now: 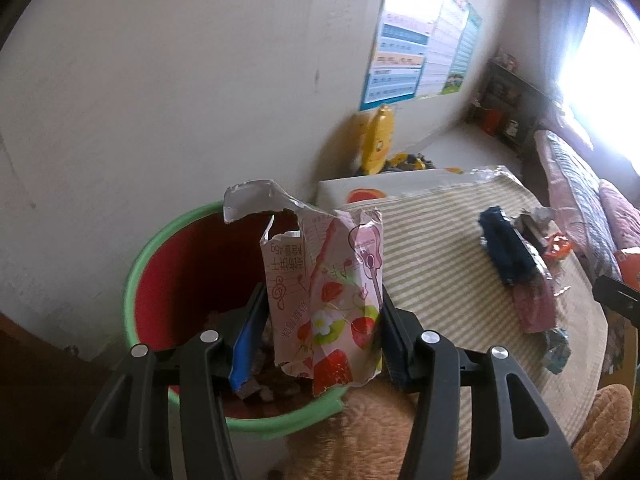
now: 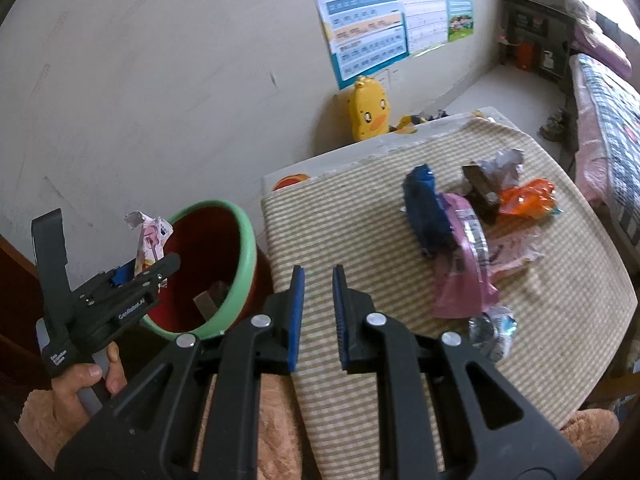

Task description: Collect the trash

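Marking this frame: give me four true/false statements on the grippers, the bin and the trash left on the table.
1. The left gripper holds a torn pink strawberry box. True.
2. The box hangs over the striped tablecloth. False: it is over the green-rimmed bin.
3. The right gripper carries a wrapper. False: nothing is between its fingers.
4. A blue wrapper lies on the table. True.

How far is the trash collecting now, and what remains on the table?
Done: some trash already lies inside the green-rimmed bin. In hand: the left tool grips a torn strawberry biscuit box above the bin's opening, not yet dropped. The right tool is nearly closed and holds nothing. Left: the blue wrapper, pink wrapper, orange wrapper and other wrappers lie on the striped tablecloth.
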The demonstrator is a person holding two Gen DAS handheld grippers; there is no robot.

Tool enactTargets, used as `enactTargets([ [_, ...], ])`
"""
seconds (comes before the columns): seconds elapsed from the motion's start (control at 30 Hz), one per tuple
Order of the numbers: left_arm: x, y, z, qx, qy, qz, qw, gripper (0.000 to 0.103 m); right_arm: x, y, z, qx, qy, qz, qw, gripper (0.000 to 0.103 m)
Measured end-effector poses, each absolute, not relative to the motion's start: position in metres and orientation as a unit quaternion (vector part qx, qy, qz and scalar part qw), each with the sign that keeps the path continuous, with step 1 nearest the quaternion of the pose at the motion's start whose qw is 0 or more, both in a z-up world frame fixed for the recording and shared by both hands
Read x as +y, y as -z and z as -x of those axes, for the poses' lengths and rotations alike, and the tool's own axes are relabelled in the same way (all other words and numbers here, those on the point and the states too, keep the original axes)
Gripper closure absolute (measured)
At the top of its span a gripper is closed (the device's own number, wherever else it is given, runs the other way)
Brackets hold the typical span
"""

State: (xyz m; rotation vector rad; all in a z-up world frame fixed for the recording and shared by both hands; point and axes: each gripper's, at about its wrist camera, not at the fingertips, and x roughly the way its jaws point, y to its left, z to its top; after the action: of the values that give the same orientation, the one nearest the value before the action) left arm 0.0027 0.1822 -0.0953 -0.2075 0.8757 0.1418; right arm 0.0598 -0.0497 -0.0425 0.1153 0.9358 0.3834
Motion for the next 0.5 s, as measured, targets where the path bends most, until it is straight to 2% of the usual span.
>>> enactTargets([
  [0.5, 0.236, 0.115, 0.001, 0.441, -0.125, 0.107, 0.882, 0.053, 0.021, 0.059, -0.079, 0.468, -0.236, -0.029, 0.851, 0.088],
])
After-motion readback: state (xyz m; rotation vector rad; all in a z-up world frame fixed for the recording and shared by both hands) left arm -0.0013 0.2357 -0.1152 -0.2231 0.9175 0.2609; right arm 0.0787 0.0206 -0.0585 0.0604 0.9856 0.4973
